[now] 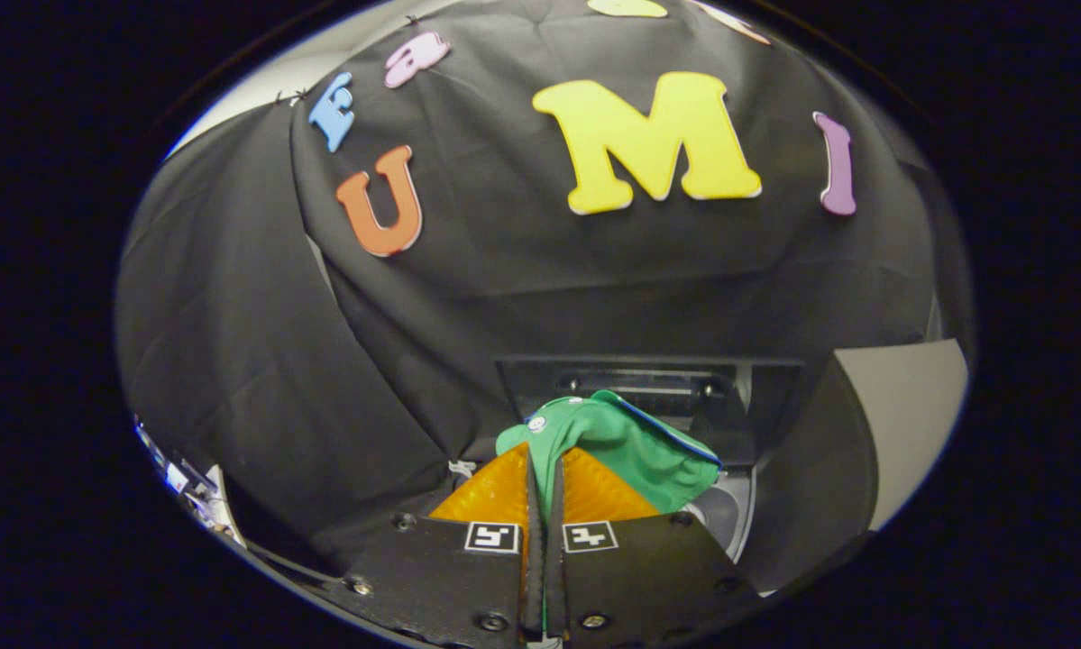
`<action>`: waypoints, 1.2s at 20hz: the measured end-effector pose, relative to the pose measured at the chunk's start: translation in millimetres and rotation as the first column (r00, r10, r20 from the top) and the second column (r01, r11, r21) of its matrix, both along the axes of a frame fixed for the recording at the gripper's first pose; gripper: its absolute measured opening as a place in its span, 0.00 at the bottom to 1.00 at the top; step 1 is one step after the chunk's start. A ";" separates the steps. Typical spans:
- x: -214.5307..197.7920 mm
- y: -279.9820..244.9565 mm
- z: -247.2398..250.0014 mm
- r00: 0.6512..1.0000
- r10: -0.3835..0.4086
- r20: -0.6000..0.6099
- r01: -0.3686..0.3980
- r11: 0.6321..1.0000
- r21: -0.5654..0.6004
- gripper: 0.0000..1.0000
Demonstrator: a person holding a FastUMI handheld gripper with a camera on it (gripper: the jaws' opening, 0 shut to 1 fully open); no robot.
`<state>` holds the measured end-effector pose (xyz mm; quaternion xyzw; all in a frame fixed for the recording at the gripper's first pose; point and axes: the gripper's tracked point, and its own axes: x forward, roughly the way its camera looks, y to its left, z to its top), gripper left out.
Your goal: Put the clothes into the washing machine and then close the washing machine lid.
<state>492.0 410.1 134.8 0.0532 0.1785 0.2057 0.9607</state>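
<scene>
Green garment carried to the washer

The gripper [545, 469] is clamped on a green garment [626, 442], draped over its orange fingers [495, 491]; just beyond sits the washing machine [729, 509], lid [648, 388] up. Next, likely: lower it over the opening, release.

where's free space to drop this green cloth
Gripper is shut on the green cloth. Free patch: the grey drum just below and right of the cloth, inside the washer opening. Left of the fingers is crowded by draped black cloth.

Green garment [635, 442] (blue-trimmed) bunched above the open washing machine [729, 509], pinched.
</scene>
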 end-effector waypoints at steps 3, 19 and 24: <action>25.9 -2.9 -40.7 0.997 -0.026 -0.077 0.024 0.999 -0.025 0.05; 74.6 -39.5 -157.6 0.941 -0.192 -0.277 0.143 0.972 -0.185 0.21; 71.6 -41.8 -152.5 0.949 -0.192 -0.250 0.142 0.969 -0.202 0.94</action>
